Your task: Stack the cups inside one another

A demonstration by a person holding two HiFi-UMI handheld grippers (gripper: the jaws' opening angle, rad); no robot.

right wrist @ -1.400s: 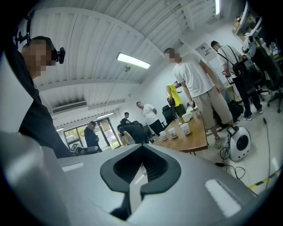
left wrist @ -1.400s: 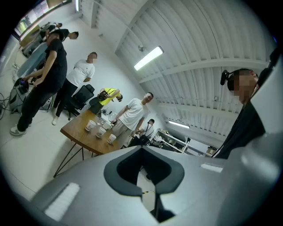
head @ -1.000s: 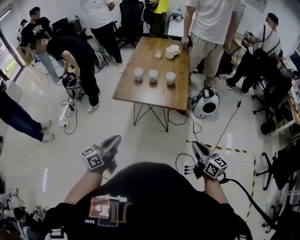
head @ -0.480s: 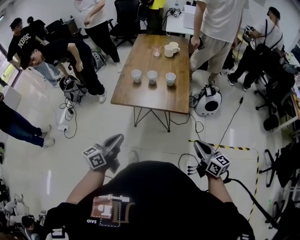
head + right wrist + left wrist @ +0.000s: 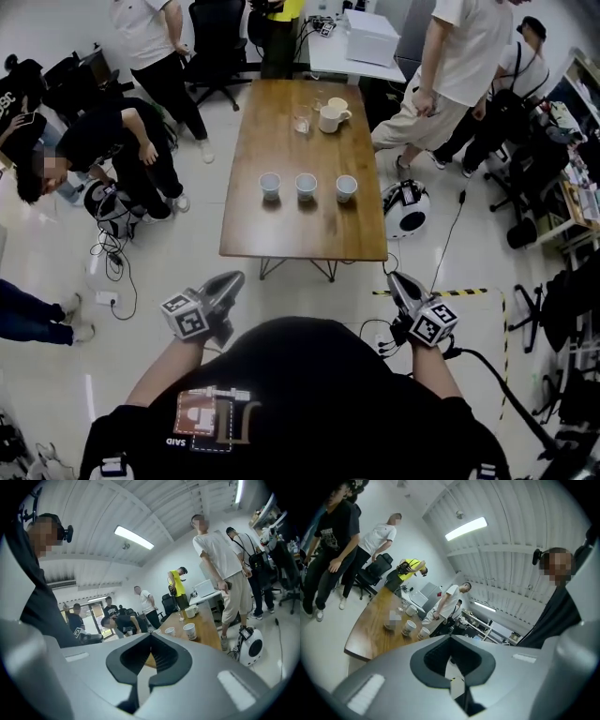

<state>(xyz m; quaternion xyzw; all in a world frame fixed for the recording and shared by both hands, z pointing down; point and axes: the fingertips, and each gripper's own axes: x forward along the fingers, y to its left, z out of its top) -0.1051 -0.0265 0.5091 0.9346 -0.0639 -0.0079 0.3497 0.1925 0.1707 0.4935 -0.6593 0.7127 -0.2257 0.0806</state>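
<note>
Three white paper cups, left [image 5: 270,185], middle [image 5: 307,186] and right [image 5: 347,187], stand in a row across the middle of a wooden table [image 5: 300,234]. Both grippers are held in front of the person's chest, short of the table's near edge and well away from the cups. My left gripper [image 5: 231,278] is shut with nothing in it, and my right gripper [image 5: 395,279] is also shut and empty. In the left gripper view the closed jaws [image 5: 451,638] point toward cups [image 5: 408,626]. In the right gripper view the gripper [image 5: 150,634] faces cups [image 5: 190,630].
A white mug [image 5: 330,118] and a glass [image 5: 301,122] stand at the table's far end. Several people stand or bend around the table. A round white device [image 5: 408,206] and cables lie on the floor at the right. Yellow-black tape [image 5: 441,292] marks the floor.
The table and cups have come nearer and lower in the head view as the person walked toward them. Both grippers stayed shut and empty.
</note>
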